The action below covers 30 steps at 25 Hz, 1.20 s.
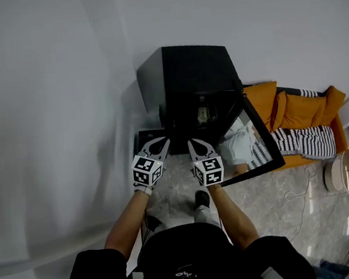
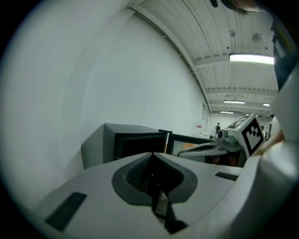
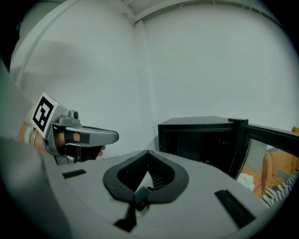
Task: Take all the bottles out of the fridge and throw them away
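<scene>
A person stands on a pale marbled floor (image 1: 268, 203) facing a small black fridge (image 1: 186, 72) that sits in the corner against a white wall. The fridge door (image 1: 262, 134) hangs open to the right, and its glass reflects the room. In the dark interior one small pale bottle (image 1: 203, 114) stands upright, about mid-height; it is too small to tell more. The left tongs (image 1: 164, 143) and the right tongs (image 1: 191, 143) are held side by side in front of the open fridge, close together but not touching, both pointing toward the opening and short of it. In the left gripper view the left tongs' tips are pressed together with nothing between them, and the fridge lies ahead past the tips. The right gripper view shows the same for the right tongs: tips closed on each other, empty, with the fridge ahead and to the right. To the right of the fridge, behind the door, lies an orange sofa (image 1: 296, 114) with a black-and-white striped cloth (image 1: 308, 140) on it.
</scene>
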Motion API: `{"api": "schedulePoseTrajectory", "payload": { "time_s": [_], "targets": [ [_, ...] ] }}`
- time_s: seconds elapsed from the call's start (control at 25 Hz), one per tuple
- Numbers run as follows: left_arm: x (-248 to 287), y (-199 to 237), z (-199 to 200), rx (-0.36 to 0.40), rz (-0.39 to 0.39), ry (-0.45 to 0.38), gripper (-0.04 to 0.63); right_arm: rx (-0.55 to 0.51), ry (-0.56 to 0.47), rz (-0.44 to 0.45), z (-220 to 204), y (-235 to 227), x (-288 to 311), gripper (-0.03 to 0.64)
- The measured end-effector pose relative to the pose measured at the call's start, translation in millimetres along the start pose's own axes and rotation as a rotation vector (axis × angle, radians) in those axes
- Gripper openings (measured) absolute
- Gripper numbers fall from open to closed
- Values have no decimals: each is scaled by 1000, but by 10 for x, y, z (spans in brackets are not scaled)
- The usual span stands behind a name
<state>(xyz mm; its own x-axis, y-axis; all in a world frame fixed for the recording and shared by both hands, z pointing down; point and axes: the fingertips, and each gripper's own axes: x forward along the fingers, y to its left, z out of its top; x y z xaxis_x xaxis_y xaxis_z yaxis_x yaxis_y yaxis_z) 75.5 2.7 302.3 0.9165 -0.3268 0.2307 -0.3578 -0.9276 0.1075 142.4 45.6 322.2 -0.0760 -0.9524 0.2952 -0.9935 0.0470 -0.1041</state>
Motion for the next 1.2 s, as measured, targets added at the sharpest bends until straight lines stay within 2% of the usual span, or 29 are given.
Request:
{"api": "schedulePoseTrajectory", "payload": {
  "time_s": [0.44, 0.68, 0.88, 1.2],
  "targets": [
    [538, -686, 15, 41, -174, 17, 6, 58, -10, -172, -178, -628, -609, 8],
    [763, -987, -25, 53, -240, 28, 6, 82, -20, -242, -253, -922, -866, 8],
    [871, -1080, -64, 56, -262, 37, 6, 90, -17, -265, -302, -1055, -926, 8],
    [999, -911, -215, 46, -237, 60, 6, 96, 7, -255, -426, -1232, -688, 8]
  ]
}}
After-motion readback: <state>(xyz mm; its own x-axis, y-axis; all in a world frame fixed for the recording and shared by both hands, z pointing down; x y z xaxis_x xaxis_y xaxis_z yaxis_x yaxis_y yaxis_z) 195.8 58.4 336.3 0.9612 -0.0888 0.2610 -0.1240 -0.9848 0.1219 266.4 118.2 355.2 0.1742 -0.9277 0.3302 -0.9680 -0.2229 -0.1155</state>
